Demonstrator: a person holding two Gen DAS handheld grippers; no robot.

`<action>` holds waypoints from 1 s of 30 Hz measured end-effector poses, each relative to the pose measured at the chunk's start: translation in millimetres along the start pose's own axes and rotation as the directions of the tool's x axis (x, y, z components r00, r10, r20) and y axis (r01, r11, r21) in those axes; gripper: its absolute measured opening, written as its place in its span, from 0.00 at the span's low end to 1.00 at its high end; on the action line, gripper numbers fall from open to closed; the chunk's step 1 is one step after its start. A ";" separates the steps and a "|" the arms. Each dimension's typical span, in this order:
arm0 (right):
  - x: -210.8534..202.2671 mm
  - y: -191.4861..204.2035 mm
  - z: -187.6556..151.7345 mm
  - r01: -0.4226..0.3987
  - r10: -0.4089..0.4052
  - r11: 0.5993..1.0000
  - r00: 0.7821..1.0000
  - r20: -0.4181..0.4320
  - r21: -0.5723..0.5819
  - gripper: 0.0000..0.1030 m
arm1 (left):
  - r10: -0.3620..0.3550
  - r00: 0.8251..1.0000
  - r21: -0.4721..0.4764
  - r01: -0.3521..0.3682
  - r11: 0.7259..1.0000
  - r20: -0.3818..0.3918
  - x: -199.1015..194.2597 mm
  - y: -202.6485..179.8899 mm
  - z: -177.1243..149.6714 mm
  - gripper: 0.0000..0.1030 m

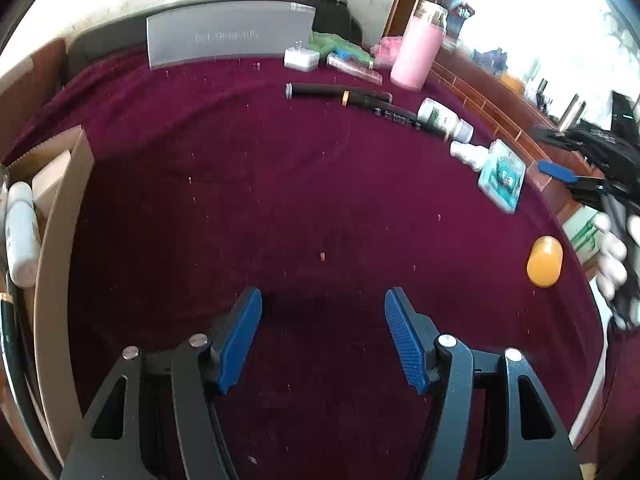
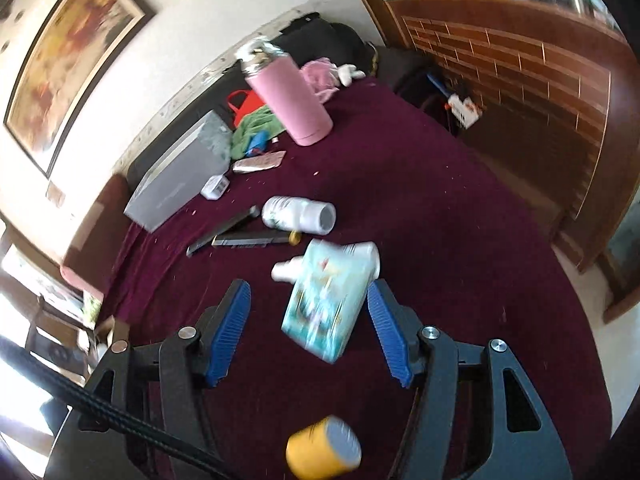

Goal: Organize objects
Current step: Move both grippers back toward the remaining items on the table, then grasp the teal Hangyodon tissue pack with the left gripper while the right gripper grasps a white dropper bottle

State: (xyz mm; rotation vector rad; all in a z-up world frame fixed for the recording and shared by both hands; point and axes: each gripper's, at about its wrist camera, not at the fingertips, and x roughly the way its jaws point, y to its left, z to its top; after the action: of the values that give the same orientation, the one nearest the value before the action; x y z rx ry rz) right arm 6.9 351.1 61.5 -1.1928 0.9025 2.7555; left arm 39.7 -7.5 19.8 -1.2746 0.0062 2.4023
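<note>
My left gripper (image 1: 322, 296) hangs open over bare maroon cloth (image 1: 240, 200) with nothing between its blue pads. A cardboard box (image 1: 60, 240) at the left edge holds a white bottle (image 1: 20, 232). My right gripper (image 2: 307, 288) is open above a teal packet (image 2: 328, 304), which shows between the fingers; the left pad is well clear of it. The packet rests partly on a small white bottle (image 2: 286, 270). An orange cylinder (image 2: 324, 448) lies close under the right gripper. In the left wrist view the teal packet (image 1: 502, 176) and orange cylinder (image 1: 545, 260) lie at the right, with the blurred right gripper (image 1: 576, 179) beyond.
A pink flask (image 2: 296, 96) stands at the back, with a grey box (image 2: 180, 176), a white charger (image 1: 302, 59), green cloth (image 2: 252, 128), black pens (image 1: 340, 94) and a white-and-green bottle (image 2: 298, 212) on the cloth. Wooden panelling (image 2: 520, 92) borders the right side.
</note>
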 end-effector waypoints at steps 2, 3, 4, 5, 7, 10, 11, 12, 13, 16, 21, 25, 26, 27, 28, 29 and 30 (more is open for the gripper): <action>16.6 -5.3 11.7 0.054 -0.054 0.999 0.999 -0.007 0.006 0.59 | -0.001 1.000 0.008 0.001 1.000 -0.001 1.2 -0.3 -1.4 0.57; 28.8 -5.7 15.5 0.096 -0.096 0.995 0.995 -0.036 0.002 0.59 | -0.009 1.000 0.009 0.009 1.000 -0.002 1.6 -0.5 -1.7 0.60; 37.5 -5.8 15.0 0.105 -0.104 0.995 0.992 -0.072 0.002 0.59 | -0.020 1.000 0.011 0.020 1.000 -0.003 2.1 -0.7 -1.7 0.64; 47.8 0.8 9.5 0.043 -0.042 0.999 0.990 -0.138 0.002 0.59 | -0.030 1.000 0.011 0.030 0.999 -0.004 2.3 -0.3 -1.7 0.65; 51.1 23.9 -6.7 -0.153 0.143 0.988 0.965 -0.219 -0.028 0.61 | -0.050 0.999 0.009 0.050 0.999 -0.005 3.1 -0.4 0.1 0.72; 39.1 68.6 -34.2 -0.398 0.345 0.910 0.881 -0.325 -0.113 0.61 | -0.064 0.998 0.010 0.064 0.998 -0.007 1.6 0.4 -0.3 0.77; 33.1 77.3 -39.2 -0.413 0.353 0.899 0.879 -0.321 -0.144 0.61 | -0.065 0.998 0.012 0.066 0.998 -0.008 1.7 0.0 -0.4 0.77; 25.9 85.3 -43.2 -0.411 0.349 0.894 0.888 -0.300 -0.177 0.61 | -0.067 0.998 0.013 0.067 0.998 -0.008 1.8 -0.8 -0.7 0.79; 20.9 88.7 -44.1 -0.403 0.345 0.894 0.898 -0.273 -0.195 0.62 | -0.066 0.998 0.015 0.066 0.998 -0.009 2.6 -2.1 -0.1 0.80; 14.9 85.7 -40.3 -0.348 0.318 0.916 0.933 -0.166 -0.201 0.65 | -0.054 0.998 0.038 0.055 0.998 -0.021 5.4 -7.9 0.4 0.86; 20.1 51.8 -36.4 -0.352 0.347 0.932 0.935 -0.071 -0.091 0.65 | -0.063 0.996 0.035 0.065 0.997 -0.057 10.8 -24.0 19.8 0.85; 24.1 17.9 -30.9 -0.350 0.350 0.937 0.936 -0.033 0.012 0.65 | -0.055 0.998 0.055 0.055 0.997 -0.002 20.2 -48.4 56.1 0.85; 23.0 10.4 -30.4 -0.358 0.359 0.933 0.933 -0.027 0.048 0.66 | -0.049 0.999 0.069 0.048 0.996 0.016 25.3 -57.9 65.0 0.85; 20.8 3.9 -27.8 -0.381 0.383 0.922 0.924 -0.016 0.076 0.66 | -0.043 0.999 0.084 0.040 0.996 0.027 33.2 -68.8 74.2 0.85; 16.9 -0.8 -26.7 -0.404 0.405 0.910 0.914 0.001 0.097 0.67 | -0.039 0.999 0.097 0.036 0.995 0.028 41.3 -77.9 80.6 0.85; 12.0 -3.0 -24.3 -0.418 0.418 0.902 0.908 0.019 0.107 0.68 | -0.029 0.999 0.115 0.026 0.993 0.022 50.8 -87.4 85.9 0.85; 9.2 -5.4 -22.7 -0.428 0.427 0.896 0.903 0.036 0.116 0.69 | 0.011 1.000 0.152 -0.013 0.988 0.015 65.4 -100.5 91.2 0.85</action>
State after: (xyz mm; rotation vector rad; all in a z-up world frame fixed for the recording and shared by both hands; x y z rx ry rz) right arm 16.7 342.2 40.2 -1.0665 1.4695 2.9619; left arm -28.1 125.6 39.8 -1.1913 0.1899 2.3699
